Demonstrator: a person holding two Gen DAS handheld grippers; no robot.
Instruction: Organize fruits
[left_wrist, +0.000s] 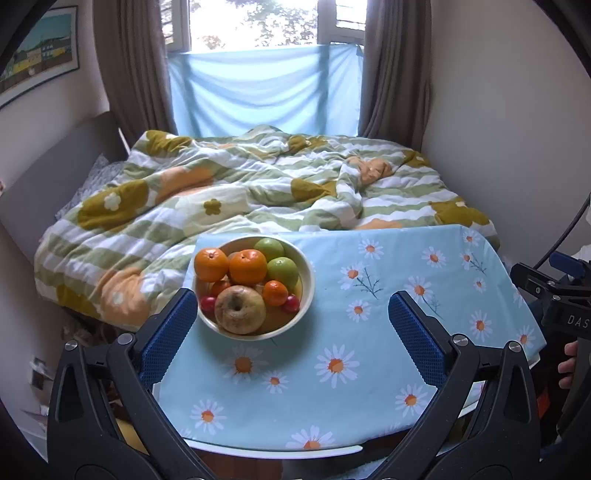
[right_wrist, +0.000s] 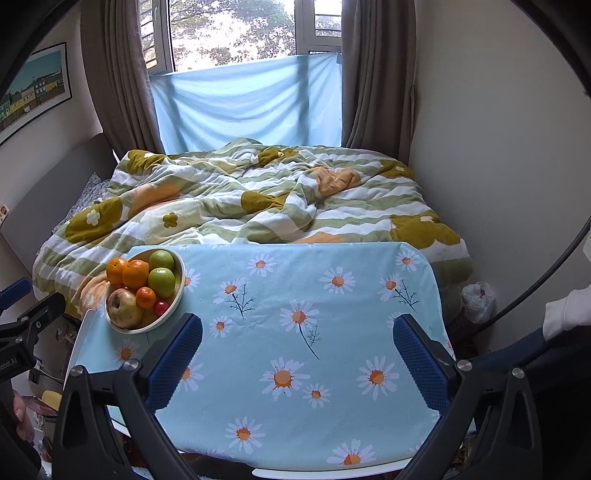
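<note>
A cream bowl (left_wrist: 308, 286) stands at the far left corner of a table with a blue daisy cloth (left_wrist: 332, 332). It holds oranges (left_wrist: 247, 266), two green apples (left_wrist: 282, 272), a yellowish blemished apple (left_wrist: 240, 309), a small tangerine (left_wrist: 275, 292) and small red fruits (left_wrist: 291, 303). My left gripper (left_wrist: 293, 310) is open and empty, its left fingertip beside the bowl. My right gripper (right_wrist: 297, 334) is open and empty over the table's middle, right of the bowl (right_wrist: 177, 297).
A bed with a rumpled green, white and orange floral quilt (right_wrist: 258, 199) lies right behind the table. Walls close in at left and right. A window with a blue cloth (right_wrist: 247, 107) and brown curtains is at the back. A plastic bag (right_wrist: 478, 297) lies right of the table.
</note>
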